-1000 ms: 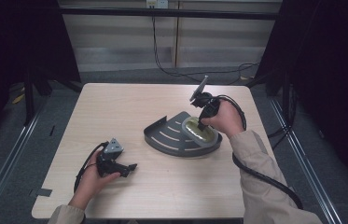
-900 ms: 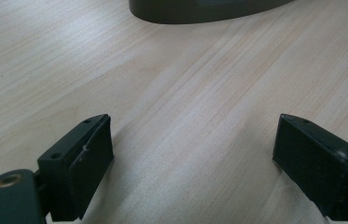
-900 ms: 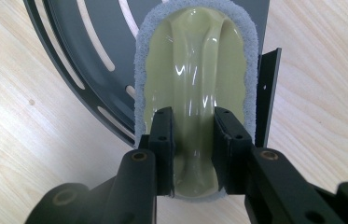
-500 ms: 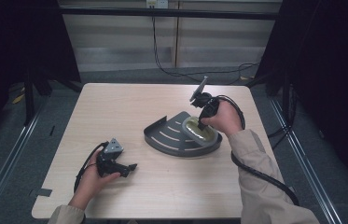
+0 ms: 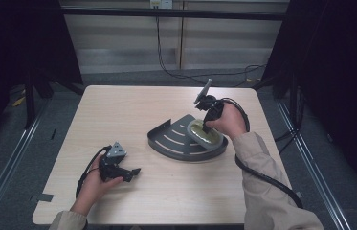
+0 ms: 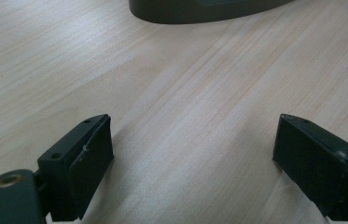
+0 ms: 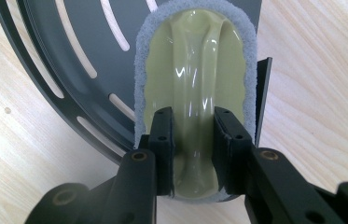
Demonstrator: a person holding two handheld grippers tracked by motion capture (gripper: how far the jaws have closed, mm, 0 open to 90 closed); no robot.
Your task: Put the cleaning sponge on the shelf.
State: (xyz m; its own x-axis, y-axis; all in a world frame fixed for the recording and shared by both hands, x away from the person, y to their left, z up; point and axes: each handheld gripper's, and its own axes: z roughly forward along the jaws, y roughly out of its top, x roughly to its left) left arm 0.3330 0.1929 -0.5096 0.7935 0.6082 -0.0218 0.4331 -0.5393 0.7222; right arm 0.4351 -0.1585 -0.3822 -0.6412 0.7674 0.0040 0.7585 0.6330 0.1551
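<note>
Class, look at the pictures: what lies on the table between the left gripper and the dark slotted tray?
Nothing: bare wooden table separates the left gripper from the dark slotted tray, in both high view and left gripper view.

No text, label, brand, number or sign can be read anywhere on the counter (image 5: 118, 115), nor on anything standing on it.

The right gripper (image 7: 192, 140) hides the near end of the scrubber's (image 7: 195, 70) handle.

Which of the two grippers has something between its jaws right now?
The right gripper: its jaws flank the raised ridge of the yellow-green scrubber. The left gripper hangs open over bare table.
</note>
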